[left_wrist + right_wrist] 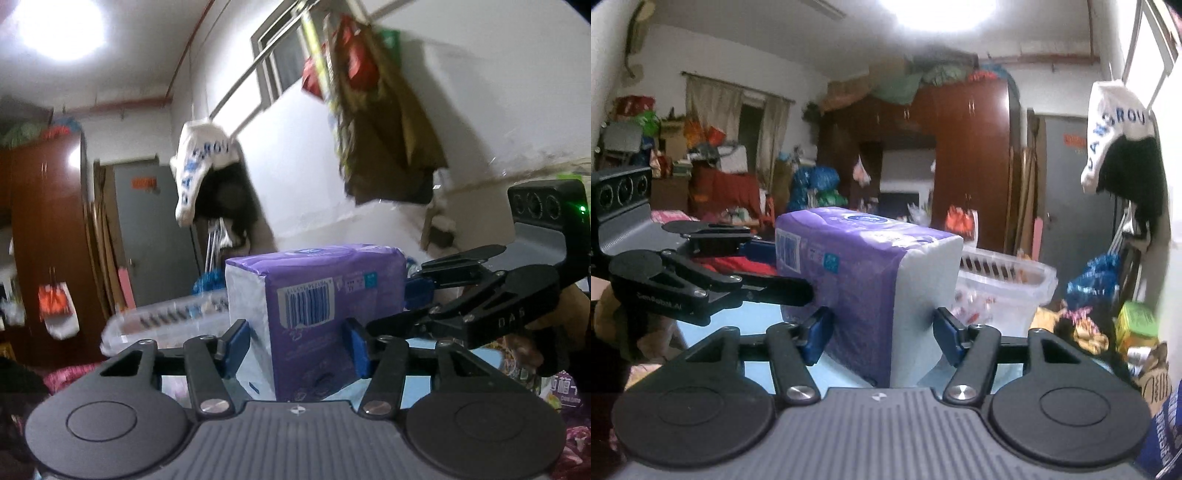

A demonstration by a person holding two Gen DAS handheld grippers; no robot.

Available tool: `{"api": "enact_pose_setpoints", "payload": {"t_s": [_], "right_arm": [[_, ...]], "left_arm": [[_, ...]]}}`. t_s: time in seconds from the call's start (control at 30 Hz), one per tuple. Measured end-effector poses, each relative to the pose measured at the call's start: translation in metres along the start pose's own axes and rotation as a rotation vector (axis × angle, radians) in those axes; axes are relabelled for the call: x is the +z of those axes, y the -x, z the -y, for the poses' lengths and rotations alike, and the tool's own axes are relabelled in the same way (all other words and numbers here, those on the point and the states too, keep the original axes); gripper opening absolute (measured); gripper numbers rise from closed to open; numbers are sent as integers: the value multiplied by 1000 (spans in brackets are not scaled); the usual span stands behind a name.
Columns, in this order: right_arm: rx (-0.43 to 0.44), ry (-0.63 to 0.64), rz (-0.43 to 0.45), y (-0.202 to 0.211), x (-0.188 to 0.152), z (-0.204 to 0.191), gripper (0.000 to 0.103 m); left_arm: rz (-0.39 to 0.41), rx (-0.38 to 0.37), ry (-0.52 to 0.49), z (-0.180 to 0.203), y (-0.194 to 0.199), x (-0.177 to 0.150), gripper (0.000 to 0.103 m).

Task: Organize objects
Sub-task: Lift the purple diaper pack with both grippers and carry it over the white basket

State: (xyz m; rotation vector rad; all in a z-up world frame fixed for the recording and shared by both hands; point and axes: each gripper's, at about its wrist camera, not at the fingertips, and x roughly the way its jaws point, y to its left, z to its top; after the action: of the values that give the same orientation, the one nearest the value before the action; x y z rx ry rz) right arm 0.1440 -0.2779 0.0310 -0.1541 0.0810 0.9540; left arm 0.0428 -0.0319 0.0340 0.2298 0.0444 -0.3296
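Two sets of tongs on one pack, and that is the whole story right now. My left tongs (pixel 295 345) have their blue pads pressed against the near end of the purple-and-white plastic-wrapped soft pack (pixel 314 295), one pad on the white side face, the other on the purple barcode face. My right tongs (pixel 882 332) clamp the same purple-and-white pack (pixel 864 280) at a different corner, one pad on purple, one on white. Both pairs are closed down to the pack's width, gripping it between them.

The pack sits dead ahead of each set of tongs, upright on its narrow edge, apparently lifted over the pale blue surface (pixel 761 317), though I cannot tell whether its bottom touches. Its long axis runs away from my left tongs and slantwise across my right view, so the two grips come in at an angle to one another. Neither hand is nearer; both are on it.

Beyond the pack, to its far side, stands the clear plastic storage bin (pixel 1008 288), also seen past the pack's left edge (pixel 162 321). My guess: the pack travels forward to that bin, both hands moving together so the soft wrap does not twist.
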Motion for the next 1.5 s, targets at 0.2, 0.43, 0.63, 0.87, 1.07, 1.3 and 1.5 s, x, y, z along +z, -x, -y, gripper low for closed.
{"api": "enact_pose_setpoints", "payload": {"t_s": [0.2,0.43,0.63,0.87,1.07,1.3,1.5], "right_arm": [[12,19,79,11,27,-1,60],[8,27,158,10,46,6,57],[-19,24,179,-3,57,14,56],[-51,-2,170,-24,59,31,55],[-80,-42,136,-42,58,45,54],[-123,-99,45,-87,50,66,54],[-155,-144,-72,-127,38,74,53]], "left_arm": [[75,-21,-6,-3,16,29,58],[135,-19,-4,-13,14,54,57],[148,14,13,-26,-6,74,55],[136,42,-3,-39,-38,84,54],[106,51,26,-56,-74,84,54],[8,62,88,-91,-129,65,53],[-131,91,132,-114,-171,44,53]]}}
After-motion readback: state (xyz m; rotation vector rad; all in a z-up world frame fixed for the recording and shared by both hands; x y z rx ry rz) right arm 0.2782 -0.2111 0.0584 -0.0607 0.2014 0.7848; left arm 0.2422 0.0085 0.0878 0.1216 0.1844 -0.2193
